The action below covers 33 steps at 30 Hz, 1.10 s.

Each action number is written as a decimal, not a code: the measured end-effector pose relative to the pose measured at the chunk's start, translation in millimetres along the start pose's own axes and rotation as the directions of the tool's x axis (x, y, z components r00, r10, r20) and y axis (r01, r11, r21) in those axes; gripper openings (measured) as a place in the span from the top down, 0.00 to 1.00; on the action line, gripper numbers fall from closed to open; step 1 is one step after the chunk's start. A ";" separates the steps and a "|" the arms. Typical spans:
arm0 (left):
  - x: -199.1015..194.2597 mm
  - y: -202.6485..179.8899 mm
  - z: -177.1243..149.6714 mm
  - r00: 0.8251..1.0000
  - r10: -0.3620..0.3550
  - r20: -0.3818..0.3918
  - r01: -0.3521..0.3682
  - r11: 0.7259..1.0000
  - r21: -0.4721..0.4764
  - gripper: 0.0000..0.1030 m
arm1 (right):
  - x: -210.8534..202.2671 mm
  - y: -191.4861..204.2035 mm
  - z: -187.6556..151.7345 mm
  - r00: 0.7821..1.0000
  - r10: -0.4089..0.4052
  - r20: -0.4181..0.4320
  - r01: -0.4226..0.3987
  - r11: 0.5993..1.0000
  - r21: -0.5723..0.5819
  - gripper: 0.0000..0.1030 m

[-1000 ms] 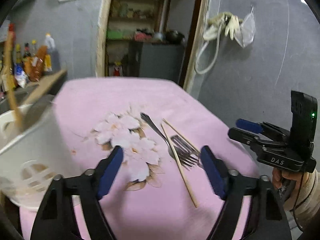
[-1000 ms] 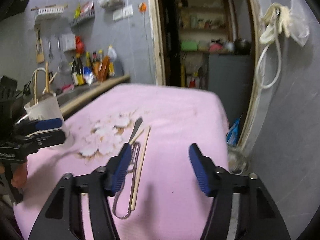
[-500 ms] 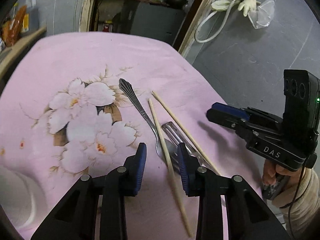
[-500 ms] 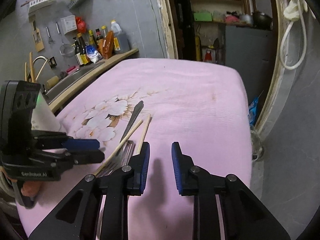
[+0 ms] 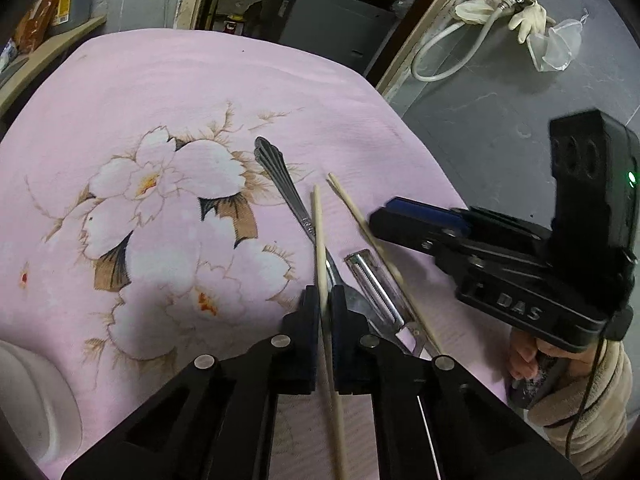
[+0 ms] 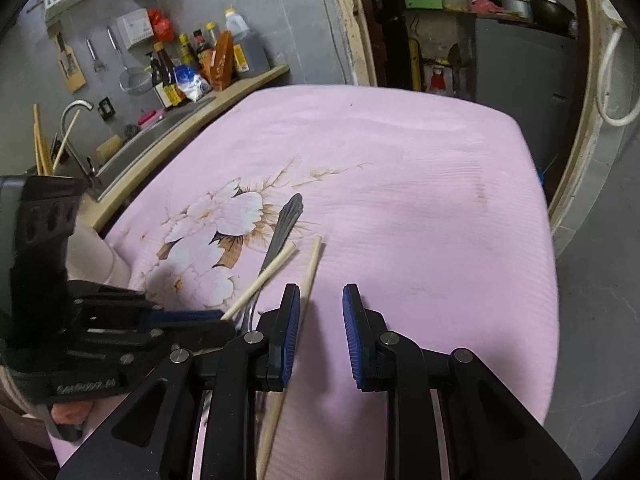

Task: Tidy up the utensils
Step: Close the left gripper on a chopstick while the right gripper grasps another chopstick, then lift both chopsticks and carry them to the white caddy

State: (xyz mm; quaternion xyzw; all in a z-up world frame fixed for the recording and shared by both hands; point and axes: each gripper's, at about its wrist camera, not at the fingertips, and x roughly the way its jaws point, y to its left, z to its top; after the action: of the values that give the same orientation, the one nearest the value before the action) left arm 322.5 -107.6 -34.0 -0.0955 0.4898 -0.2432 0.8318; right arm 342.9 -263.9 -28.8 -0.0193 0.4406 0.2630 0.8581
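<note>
Grey walls and an open doorway stand behind a desk covered by a pink cloth with big white flowers point(image 5: 168, 92); a shelf of dark sauce bottles point(image 6: 188, 68) runs along the wall on the far left side, and pale gloves with a white hose point(image 5: 500, 16) hang on the wall to the right.

On the cloth lie the utensils, close together; a silver fork with a fan-shaped handle end point(image 5: 280, 184) points away up the desk; a pale wooden chopstick point(image 5: 319, 232) lies across the fork's neck; a second pale wooden chopstick point(image 5: 352, 208) lies just beside it, slanting off to the right; a shiny metal peeler point(image 5: 372, 284) rests between the two sticks, near the fork's head.

The left gripper point(image 5: 325, 304) is squeezed tight on the first chopstick; its black fingers point(image 5: 306, 320) press the stick from both sides, low by the cloth, and the stick runs on past them toward the camera.

The right gripper point(image 6: 318, 316) has its blue pads point(image 6: 292, 312) a little way apart with nothing between them; the second chopstick passes just outside its left finger; a hand in a cream sleeve point(image 5: 576, 400) holds this gripper.

A white plastic holder point(image 5: 24, 396) sits at the desk's left edge.
</note>
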 end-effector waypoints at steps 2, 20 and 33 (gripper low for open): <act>-4.3 2.2 -3.9 1.000 0.026 0.004 -0.026 1.000 -0.006 0.97 | 6.0 5.0 3.1 1.000 -0.009 -0.018 0.008 1.000 -0.016 0.81; -15.7 -7.4 -12.8 0.998 0.037 0.044 -0.037 0.999 0.020 0.98 | 23.1 14.4 18.4 0.990 -0.091 -0.110 0.091 0.996 -0.012 0.97; -108.8 -30.7 -50.0 0.887 0.014 0.461 -0.075 0.991 0.115 0.98 | -95.6 51.9 -32.2 0.911 -0.012 0.412 0.017 1.000 -0.009 0.97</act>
State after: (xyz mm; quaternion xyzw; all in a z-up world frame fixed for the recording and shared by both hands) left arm 226.1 -76.0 36.7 -0.0847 0.2645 -0.2258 0.9338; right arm 249.3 -269.3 35.1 0.0280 0.2479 0.2573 0.9336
